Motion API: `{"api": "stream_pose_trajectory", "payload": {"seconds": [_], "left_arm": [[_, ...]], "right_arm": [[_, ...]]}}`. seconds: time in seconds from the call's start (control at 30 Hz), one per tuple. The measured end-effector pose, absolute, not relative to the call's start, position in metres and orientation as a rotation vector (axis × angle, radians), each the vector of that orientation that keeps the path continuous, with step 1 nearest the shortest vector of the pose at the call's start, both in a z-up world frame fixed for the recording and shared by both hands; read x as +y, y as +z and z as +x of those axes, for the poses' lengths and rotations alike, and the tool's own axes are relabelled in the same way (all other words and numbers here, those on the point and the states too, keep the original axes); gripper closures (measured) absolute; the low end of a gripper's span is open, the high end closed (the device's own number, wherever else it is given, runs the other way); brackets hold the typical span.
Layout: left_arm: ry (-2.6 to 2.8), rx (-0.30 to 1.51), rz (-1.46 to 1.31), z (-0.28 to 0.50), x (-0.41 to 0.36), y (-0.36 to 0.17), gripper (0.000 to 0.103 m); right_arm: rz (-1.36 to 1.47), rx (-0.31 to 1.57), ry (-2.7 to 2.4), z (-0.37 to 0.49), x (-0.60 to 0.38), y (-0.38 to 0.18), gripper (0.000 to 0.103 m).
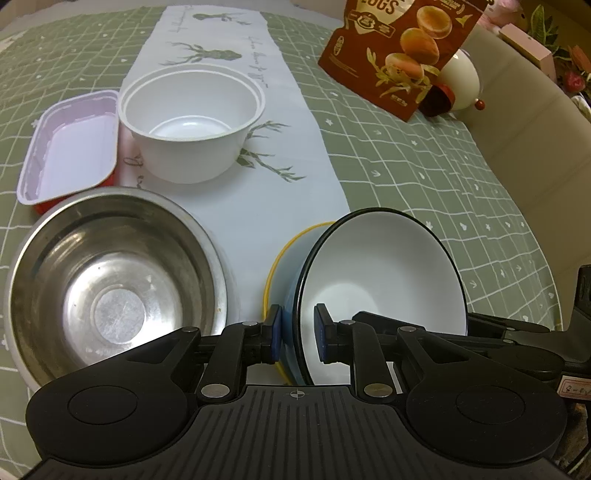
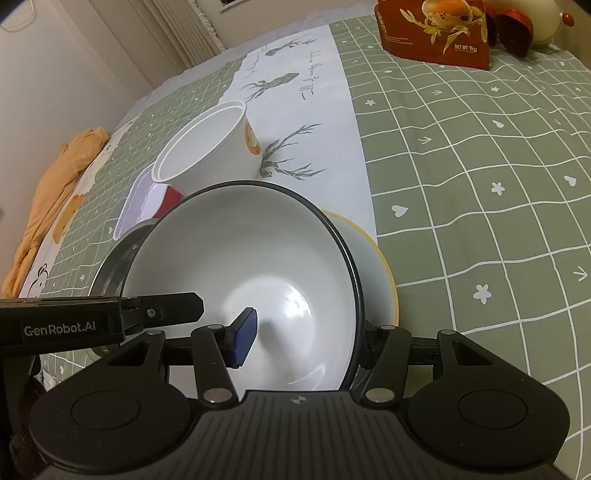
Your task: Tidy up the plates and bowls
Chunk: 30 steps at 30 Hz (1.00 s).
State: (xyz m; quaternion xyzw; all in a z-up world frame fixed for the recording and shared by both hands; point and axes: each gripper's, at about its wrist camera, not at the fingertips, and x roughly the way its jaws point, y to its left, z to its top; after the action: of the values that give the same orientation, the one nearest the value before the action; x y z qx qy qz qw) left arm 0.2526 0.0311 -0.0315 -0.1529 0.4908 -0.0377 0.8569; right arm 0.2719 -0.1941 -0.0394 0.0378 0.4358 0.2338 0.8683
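A bowl with a dark rim, blue outside and white inside, leans tilted in a yellow-rimmed bowl. My left gripper is shut on its near rim, one blue pad on the outer wall and one inside. My right gripper is shut on the opposite side of the rim: its left pad rests on the white inside, and its right finger is hidden behind the rim. To the left sit a steel bowl, a white plastic bowl and a pink rectangular tray.
A red-brown snack bag stands at the far right of the green checked tablecloth, with a white egg-shaped object behind it. An orange cloth lies at the table's left edge. A white runner crosses the middle.
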Motion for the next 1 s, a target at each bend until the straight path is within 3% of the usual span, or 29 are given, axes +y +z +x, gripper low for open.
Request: {"api": "stream_pose_trajectory", "payload": {"seconds": [0.4,1.0], "left_arm": [[-0.045,0.961,-0.326,0.252,0.044,-0.011,0.084],[-0.042,1.0,-0.263,0.268,0.037,-0.032,0.084]], "right_arm": [[0.038,0.82,0.445,0.269,-0.198,-0.021,0.049],[0.041,0.786,0.396,0.265,-0.212,-0.015,0.049]]}}
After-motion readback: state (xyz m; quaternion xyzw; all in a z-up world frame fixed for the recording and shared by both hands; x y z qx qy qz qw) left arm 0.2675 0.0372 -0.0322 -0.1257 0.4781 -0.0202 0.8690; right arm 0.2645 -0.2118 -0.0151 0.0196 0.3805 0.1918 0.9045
